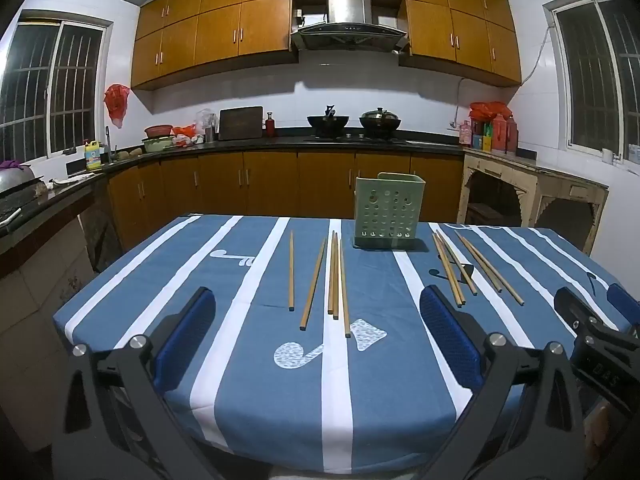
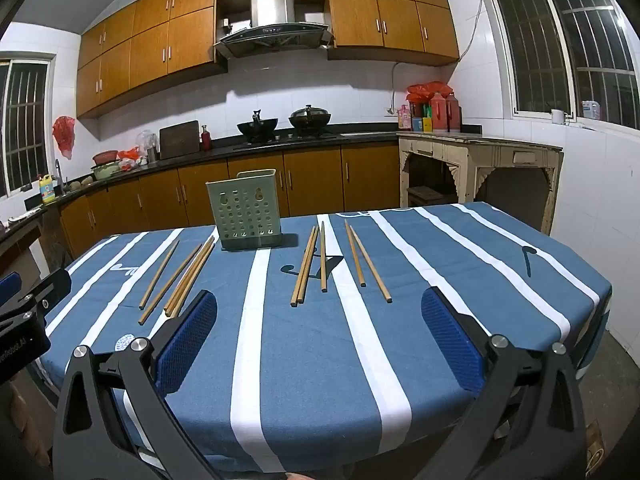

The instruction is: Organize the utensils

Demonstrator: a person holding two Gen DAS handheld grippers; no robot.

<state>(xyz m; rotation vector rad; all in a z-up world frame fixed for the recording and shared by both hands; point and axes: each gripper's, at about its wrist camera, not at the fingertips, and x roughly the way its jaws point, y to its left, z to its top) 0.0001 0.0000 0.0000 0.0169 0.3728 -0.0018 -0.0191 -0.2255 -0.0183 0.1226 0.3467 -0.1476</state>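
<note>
Holder (image 1: 385, 211): pale green plastic, boxy, front wall perforated with round holes; upright at the table's far middle. Cloth (image 1: 280, 400): blue fabric with white stripes and music-note prints. Left chopsticks (image 1: 334, 276): five slim tan wooden sticks, loosely parallel, long axes running near to far; they lie ahead of the left gripper (image 1: 320, 336), between its finger lines, untouched. Right chopsticks (image 2: 322, 258): five similar sticks, slightly fanned, likewise near to far, ahead of the right gripper (image 2: 320, 336). Both grippers: black frames, blue textured pads (image 2: 452, 344), jaws spread wide, nothing between them.
</note>
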